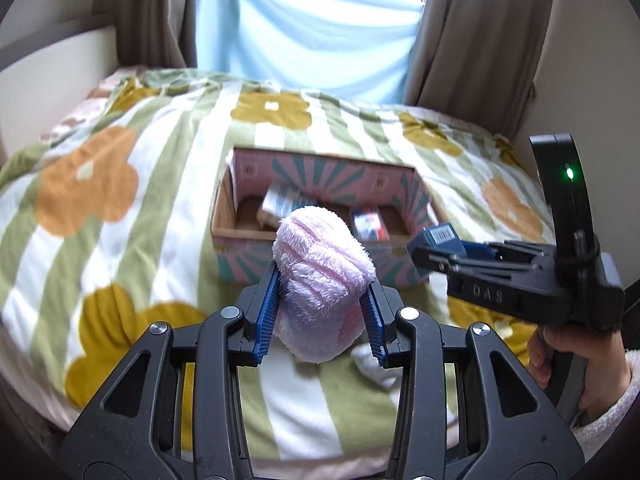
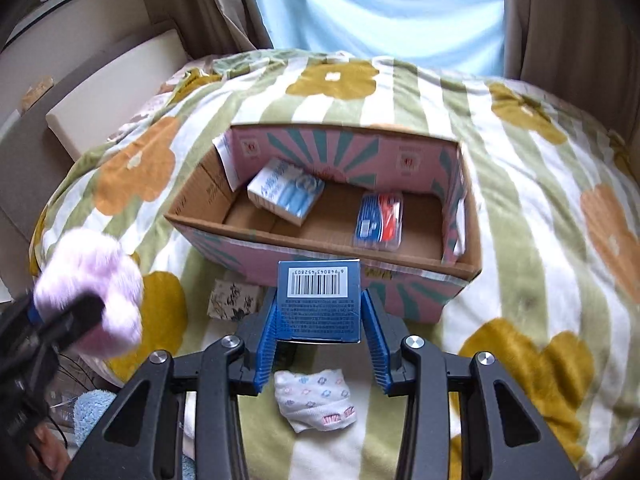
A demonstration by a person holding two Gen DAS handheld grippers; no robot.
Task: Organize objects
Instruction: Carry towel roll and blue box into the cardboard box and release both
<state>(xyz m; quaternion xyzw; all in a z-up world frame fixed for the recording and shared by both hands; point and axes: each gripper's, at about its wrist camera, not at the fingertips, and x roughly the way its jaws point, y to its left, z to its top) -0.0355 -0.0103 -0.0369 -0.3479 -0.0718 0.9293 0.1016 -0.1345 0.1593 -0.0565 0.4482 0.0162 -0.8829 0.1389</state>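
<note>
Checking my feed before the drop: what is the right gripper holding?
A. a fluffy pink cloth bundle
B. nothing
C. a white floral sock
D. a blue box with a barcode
D: in the right wrist view the right gripper has its jaws closed on the blue barcoded box, short of the pink patterned cardboard box; the fluffy pink cloth bundle sits in the left gripper.

A bed (image 2: pixel 520 200) covered by a green-and-white striped blanket with big yellow and orange flowers carries an open pink cardboard box (image 2: pixel 320 248). In front of the box lie a floral-print packet (image 2: pixel 232 300) and a small folded white cloth (image 2: pixel 316 398).
</note>
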